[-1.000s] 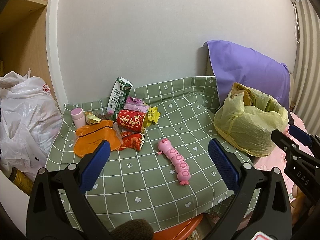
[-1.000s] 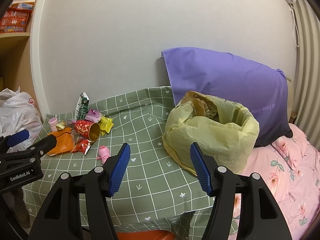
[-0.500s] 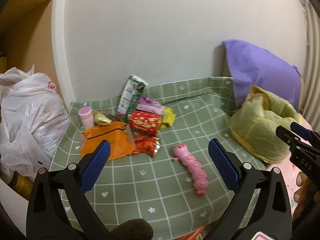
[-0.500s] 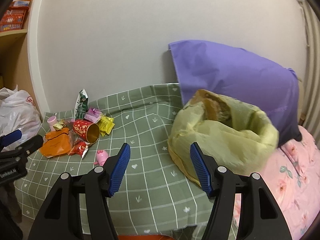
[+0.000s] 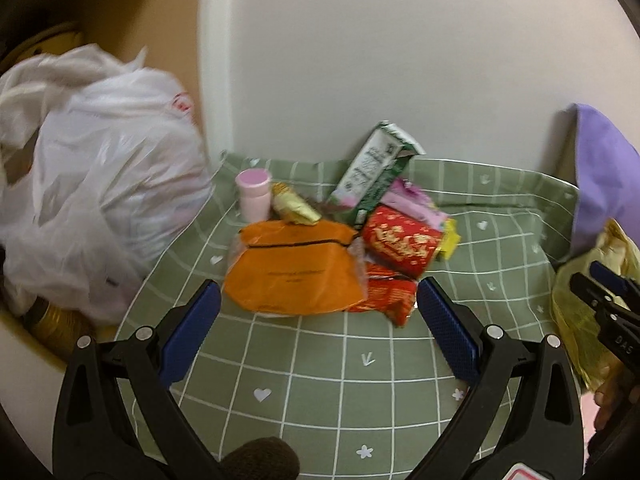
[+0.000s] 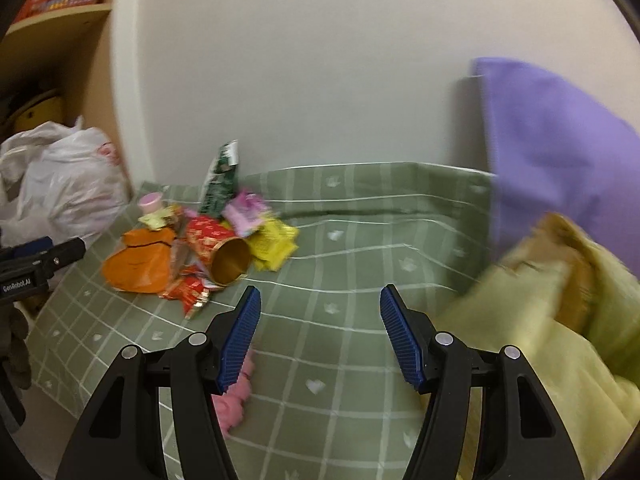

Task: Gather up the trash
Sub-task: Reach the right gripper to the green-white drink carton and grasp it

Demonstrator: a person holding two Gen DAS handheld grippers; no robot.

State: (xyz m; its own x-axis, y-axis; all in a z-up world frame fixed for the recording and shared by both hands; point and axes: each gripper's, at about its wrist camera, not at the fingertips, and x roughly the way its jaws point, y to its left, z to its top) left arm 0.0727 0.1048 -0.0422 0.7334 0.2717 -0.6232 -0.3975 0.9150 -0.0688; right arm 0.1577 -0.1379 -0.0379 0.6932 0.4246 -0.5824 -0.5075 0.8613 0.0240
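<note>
A pile of trash lies at the back left of the green checked tablecloth (image 5: 360, 360): an orange bag (image 5: 292, 272), a red paper cup (image 5: 400, 240) on its side, a red wrapper (image 5: 388, 296), a green carton (image 5: 372, 168), pink and yellow wrappers, a gold wrapper (image 5: 294, 204). My left gripper (image 5: 318, 328) is open and empty just in front of the orange bag. My right gripper (image 6: 320, 332) is open and empty over the cloth, right of the pile (image 6: 208, 248). A yellow trash bag (image 6: 560, 320) stands at the right.
A small pink bottle (image 5: 253, 194) stands behind the pile. A pink caterpillar toy (image 6: 234, 396) lies under my right gripper's left finger. A full white plastic bag (image 5: 92, 184) sits left of the table. A purple pillow (image 6: 560, 152) leans on the wall at the right.
Both grippers moved forward and left toward the trash pile. The pile is now much closer in the left wrist view. Both grippers stayed open.
</note>
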